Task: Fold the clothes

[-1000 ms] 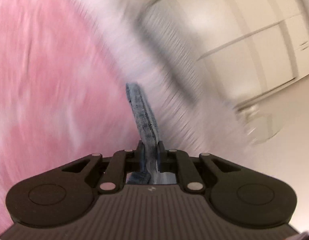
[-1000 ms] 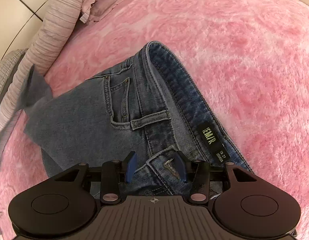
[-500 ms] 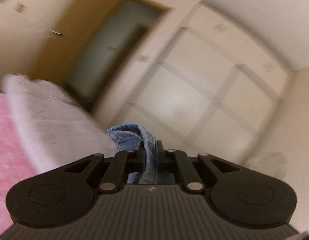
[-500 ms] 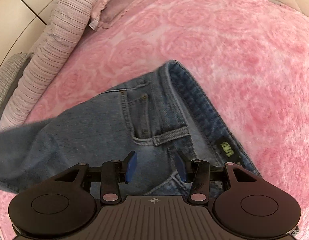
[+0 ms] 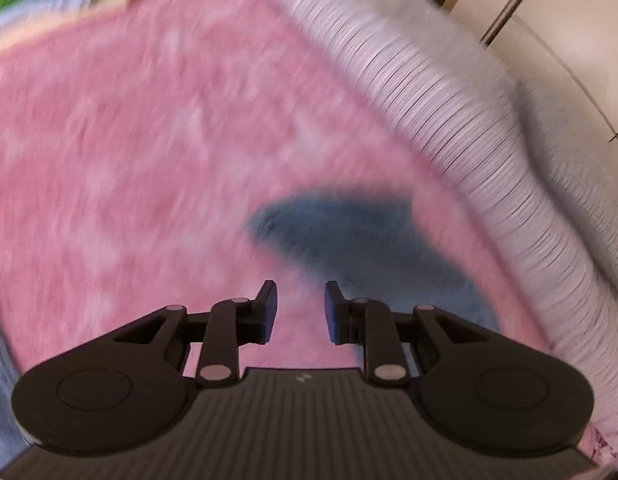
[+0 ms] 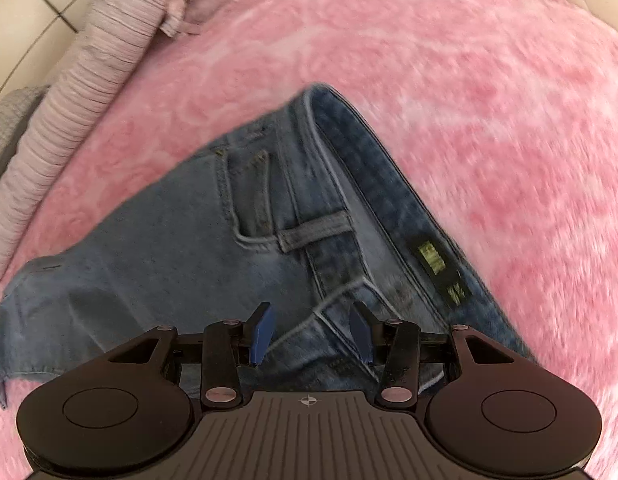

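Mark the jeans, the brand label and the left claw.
jeans [image 6: 181, 256]: right wrist view, on the denim panel beside the pocket.
brand label [image 6: 439, 264]: right wrist view, on its yellow print.
left claw [image 5: 300, 310]: left wrist view, midway between its open fingertips.

Faded blue denim jeans [image 6: 213, 248] lie on a fluffy pink plush blanket [image 6: 489, 92] beside a ribbed fabric cushion [image 6: 69, 92].

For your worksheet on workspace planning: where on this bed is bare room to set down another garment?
Free: the pink blanket right of the jeans waistband, and above them toward the ribbed pillow. Crowded: lower left, where denim spreads under the open right tongs.
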Action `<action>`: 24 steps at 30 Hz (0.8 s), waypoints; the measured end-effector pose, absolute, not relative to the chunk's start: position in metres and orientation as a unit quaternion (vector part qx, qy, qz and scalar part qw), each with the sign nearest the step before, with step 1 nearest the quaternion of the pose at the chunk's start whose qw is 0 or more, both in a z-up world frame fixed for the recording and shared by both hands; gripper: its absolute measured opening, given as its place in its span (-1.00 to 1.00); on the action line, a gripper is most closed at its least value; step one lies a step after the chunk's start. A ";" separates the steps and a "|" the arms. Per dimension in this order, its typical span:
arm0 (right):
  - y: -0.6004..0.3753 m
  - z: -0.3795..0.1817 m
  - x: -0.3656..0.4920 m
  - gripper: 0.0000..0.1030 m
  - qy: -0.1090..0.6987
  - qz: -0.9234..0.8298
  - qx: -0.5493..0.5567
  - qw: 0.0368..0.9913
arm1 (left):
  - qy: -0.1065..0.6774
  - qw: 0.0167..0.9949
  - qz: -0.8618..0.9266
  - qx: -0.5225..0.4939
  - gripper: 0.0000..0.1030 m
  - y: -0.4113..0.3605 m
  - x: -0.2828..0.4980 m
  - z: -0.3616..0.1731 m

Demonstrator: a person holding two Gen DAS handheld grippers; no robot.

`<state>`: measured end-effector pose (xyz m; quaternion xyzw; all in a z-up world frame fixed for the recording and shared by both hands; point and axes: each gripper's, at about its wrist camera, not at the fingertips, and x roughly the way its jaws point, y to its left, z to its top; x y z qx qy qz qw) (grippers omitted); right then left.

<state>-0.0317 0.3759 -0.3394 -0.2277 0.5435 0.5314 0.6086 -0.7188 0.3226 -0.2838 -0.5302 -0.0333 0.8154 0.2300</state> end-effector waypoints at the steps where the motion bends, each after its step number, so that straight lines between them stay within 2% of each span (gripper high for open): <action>1: 0.375 -0.340 -0.033 -0.11 0.543 0.530 -0.228 0.610 | -0.034 0.225 0.814 -0.535 -0.62 0.312 -0.718 -0.290; 6: 0.371 -0.335 -0.046 -0.11 0.512 0.543 -0.231 0.624 | -0.037 0.239 0.799 -0.551 -0.58 0.283 -0.708 -0.304; 11: 0.367 -0.324 -0.102 -0.11 0.417 0.642 -0.295 0.571 | -0.059 0.256 0.776 -0.574 -0.58 0.256 -0.708 -0.315; 18: 0.328 -0.339 -0.269 -0.11 0.129 0.791 -0.456 0.388 | -0.054 0.295 0.750 -0.589 -0.58 0.227 -0.706 -0.320; 24: 0.308 -0.393 -0.357 -0.12 -0.104 0.754 -0.540 0.359 | -0.084 0.316 0.723 -0.609 -0.55 0.220 -0.725 -0.332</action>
